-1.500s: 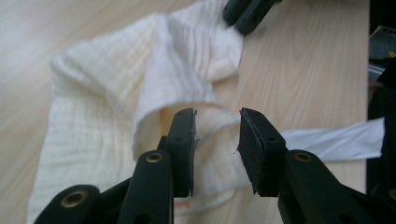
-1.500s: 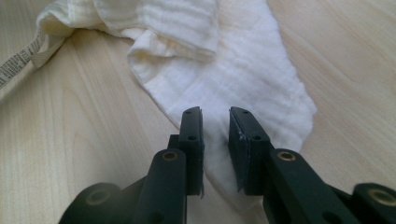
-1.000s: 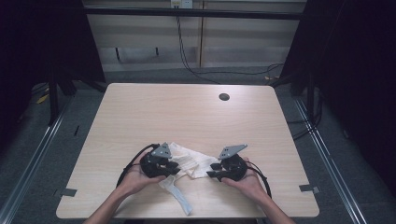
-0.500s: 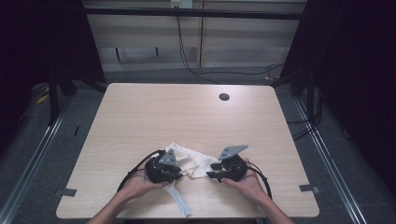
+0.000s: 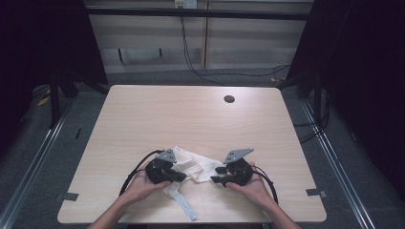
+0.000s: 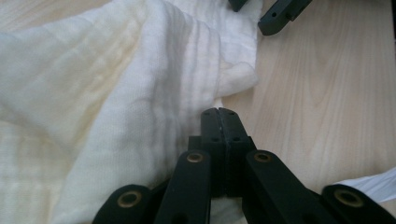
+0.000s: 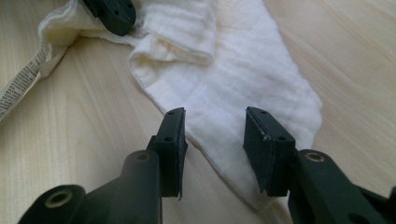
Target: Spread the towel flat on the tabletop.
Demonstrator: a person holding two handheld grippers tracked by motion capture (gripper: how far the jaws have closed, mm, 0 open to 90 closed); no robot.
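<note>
Cloth (image 5: 195,164), white and rumpled, lies near the front edge of the surface (image 5: 143,119), between the two hands; the work in hand looks like spreading or folding it, and little of that seems done, since the fabric is bunched in ridges and its label strip (image 5: 184,206) trails loose toward the front edge. At the left, the left tool (image 5: 177,175) has its jaws pressed together; in the left gripper view the tips (image 6: 219,114) sit at the edge of a raised fold, and I cannot tell whether a thin layer is pinched between them or whether they merely touch it. Whether the fold continues under the tool body is hidden. At the right, the right tool (image 5: 216,174) stands with its jaws apart, moderately wide, and in the right gripper view they straddle a flat corner of the cloth without closing on it (image 7: 212,135). That grasp, and then any pulling flat, is what I judge remains. The printing on the label is too small to read.
</note>
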